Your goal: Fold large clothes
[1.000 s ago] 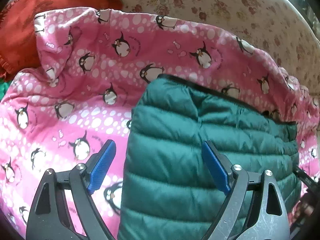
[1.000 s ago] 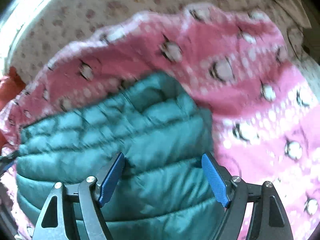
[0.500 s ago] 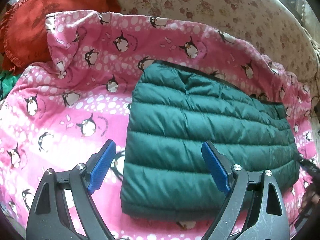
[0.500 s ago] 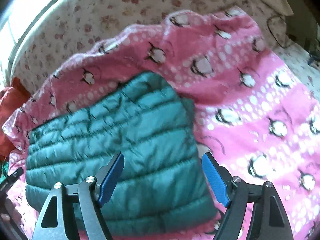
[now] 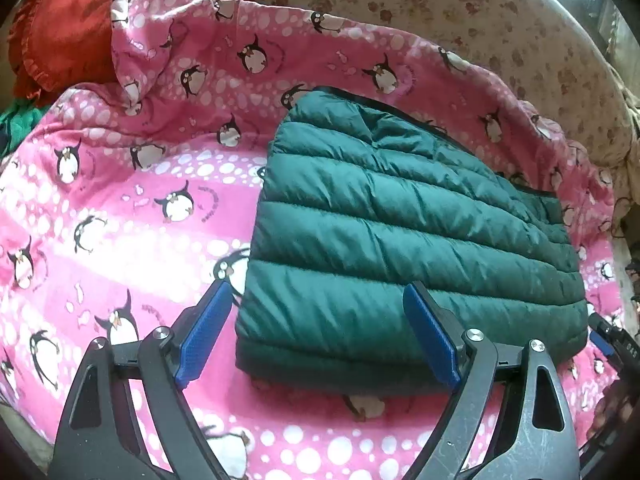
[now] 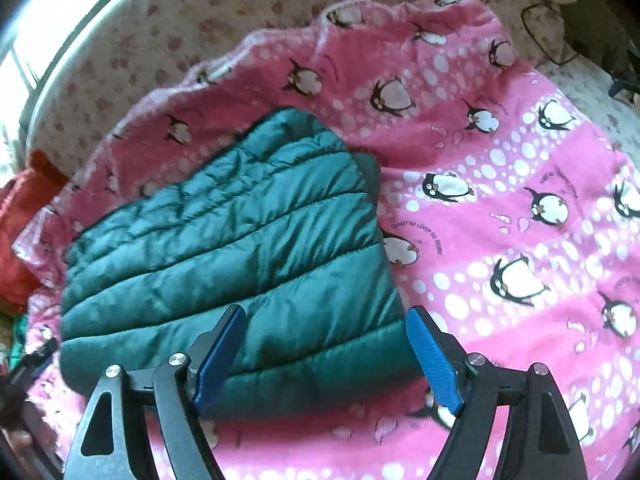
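Jacket: our folded green quilted puffer jacket (image 5: 400,240) lay on the pink penguin-print blanket (image 5: 120,200).
Grippers: left gripper (image 5: 316,336) and right gripper (image 6: 326,354) gaped empty.
Advice: we judged smoothing edges best.

Dark teal-green on the quilted jacket (image 5: 404,232), stitched in horizontal channels, with a thin black edge along the far side. Bright pink on the blanket (image 5: 132,200) beneath, banded paler and deeper, scattered with white oval spots and black-and-white penguins with orange beaks. Cream with faded brownish-red roses on the bedsheet (image 5: 472,16) beyond. Rust red on the ruffled cushion (image 5: 76,28) at far left, a scrap of green cloth (image 5: 20,128) just below. Black frames and blue ribbed pads (image 5: 202,336) on both tools.
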A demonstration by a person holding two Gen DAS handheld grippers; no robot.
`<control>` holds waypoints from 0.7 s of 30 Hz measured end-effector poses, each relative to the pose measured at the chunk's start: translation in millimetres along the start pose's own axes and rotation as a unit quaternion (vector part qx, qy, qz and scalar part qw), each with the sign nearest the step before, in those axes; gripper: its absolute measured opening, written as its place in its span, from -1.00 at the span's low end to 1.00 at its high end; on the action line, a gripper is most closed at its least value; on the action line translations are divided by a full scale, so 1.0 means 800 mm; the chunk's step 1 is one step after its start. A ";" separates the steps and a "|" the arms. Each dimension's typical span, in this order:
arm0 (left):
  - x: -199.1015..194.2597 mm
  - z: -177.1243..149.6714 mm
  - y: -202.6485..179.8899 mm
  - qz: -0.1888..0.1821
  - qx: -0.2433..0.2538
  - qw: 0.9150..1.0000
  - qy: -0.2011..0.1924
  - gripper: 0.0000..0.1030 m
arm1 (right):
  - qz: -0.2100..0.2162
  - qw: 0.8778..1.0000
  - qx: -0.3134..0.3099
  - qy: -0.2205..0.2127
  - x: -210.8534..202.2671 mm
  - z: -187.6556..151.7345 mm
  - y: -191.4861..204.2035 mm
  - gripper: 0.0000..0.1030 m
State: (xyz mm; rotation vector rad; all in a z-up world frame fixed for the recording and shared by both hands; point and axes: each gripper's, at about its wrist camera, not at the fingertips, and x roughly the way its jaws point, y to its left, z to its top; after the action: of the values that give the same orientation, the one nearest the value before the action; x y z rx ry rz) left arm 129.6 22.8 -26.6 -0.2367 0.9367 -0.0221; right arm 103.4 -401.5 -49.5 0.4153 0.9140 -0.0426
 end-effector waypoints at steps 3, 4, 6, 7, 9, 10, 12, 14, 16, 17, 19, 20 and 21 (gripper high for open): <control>-0.002 -0.007 0.002 -0.010 -0.009 1.000 0.006 0.71 | 0.030 0.999 0.013 0.005 -0.009 -0.014 0.000 0.68; -0.002 -0.009 0.002 -0.012 -0.012 1.000 0.007 0.71 | 0.037 0.999 0.016 0.008 -0.008 -0.017 0.001 0.70; -0.002 -0.013 0.003 -0.013 -0.015 1.000 0.011 0.71 | 0.041 0.999 0.018 0.015 -0.005 -0.026 0.004 0.71; -0.002 -0.014 0.003 -0.012 -0.015 1.000 0.011 0.71 | 0.039 0.999 0.017 0.015 -0.004 -0.029 0.006 0.71; -0.002 -0.016 0.004 -0.010 -0.016 1.000 0.013 0.71 | 0.038 0.999 0.015 0.017 -0.001 -0.033 0.008 0.71; -0.003 -0.016 0.006 -0.009 -0.017 1.000 0.014 0.71 | 0.042 0.999 0.017 0.019 0.001 -0.035 0.009 0.71; -0.003 -0.017 0.009 -0.008 -0.020 1.000 0.014 0.71 | 0.047 0.998 0.023 0.021 0.004 -0.037 0.009 0.71; -0.003 -0.018 0.013 -0.011 -0.026 0.999 0.016 0.71 | 0.052 0.998 0.029 0.023 0.008 -0.039 0.009 0.72; -0.004 -0.020 0.017 -0.019 -0.034 0.999 0.020 0.71 | 0.060 0.997 0.040 0.027 0.012 -0.042 0.008 0.74; -0.004 -0.022 0.020 -0.026 -0.041 0.999 0.023 0.71 | 0.064 0.996 0.047 0.030 0.014 -0.043 0.007 0.75; -0.003 -0.025 0.024 -0.041 -0.056 0.997 0.030 0.71 | 0.075 0.995 0.062 0.036 0.020 -0.047 0.004 0.77; -0.003 -0.026 0.025 -0.049 -0.062 0.996 0.033 0.71 | 0.079 0.994 0.067 0.037 0.022 -0.048 0.003 0.78; -0.002 -0.028 0.026 -0.060 -0.071 0.995 0.037 0.71 | 0.082 0.993 0.073 0.039 0.024 -0.049 0.002 0.78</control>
State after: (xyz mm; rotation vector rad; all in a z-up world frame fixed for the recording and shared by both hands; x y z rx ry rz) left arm 108.8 38.8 -42.2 -0.4267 0.9975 -0.0748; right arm 85.4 -382.6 -84.9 0.6305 0.9546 0.0571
